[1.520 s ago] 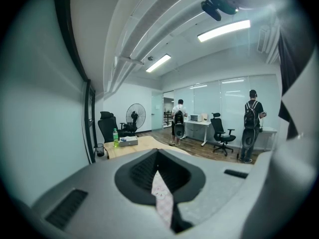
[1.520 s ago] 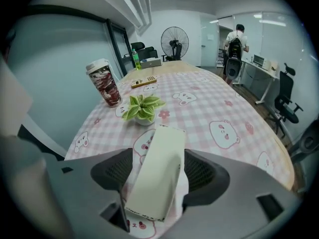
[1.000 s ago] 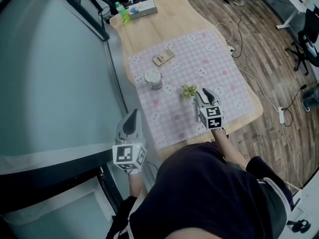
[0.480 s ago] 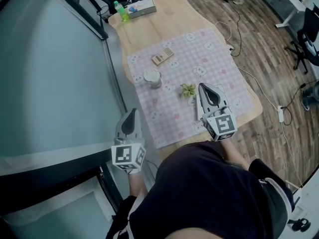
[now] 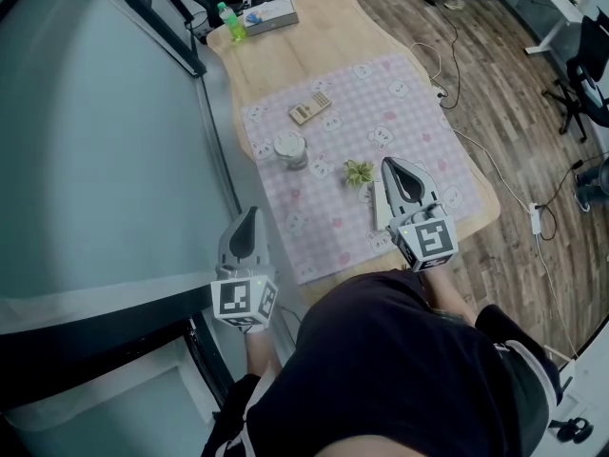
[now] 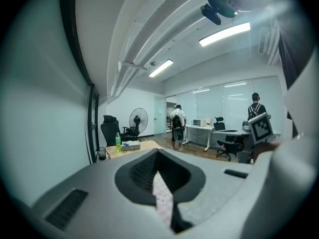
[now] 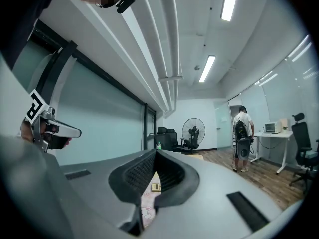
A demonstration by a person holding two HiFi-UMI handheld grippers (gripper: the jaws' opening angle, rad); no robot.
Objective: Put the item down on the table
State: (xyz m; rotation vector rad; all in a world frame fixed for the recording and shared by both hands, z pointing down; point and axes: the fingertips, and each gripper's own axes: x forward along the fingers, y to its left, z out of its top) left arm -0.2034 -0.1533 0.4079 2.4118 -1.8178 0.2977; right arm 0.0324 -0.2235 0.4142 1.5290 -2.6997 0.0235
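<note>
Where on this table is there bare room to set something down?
The table's bare wood between the green bottle and box at the far end and the checked cloth. Also the cloth's right side, beyond the calculator and plant, and its near left corner below the jar. Crowded: around jar and plant, where the right gripper hangs.

Person's wearing a dark top (image 5: 381, 369); left gripper (image 5: 252, 219) and right gripper (image 5: 392, 169) are grey, with black-and-white marker cubes (image 5: 428, 239).
</note>
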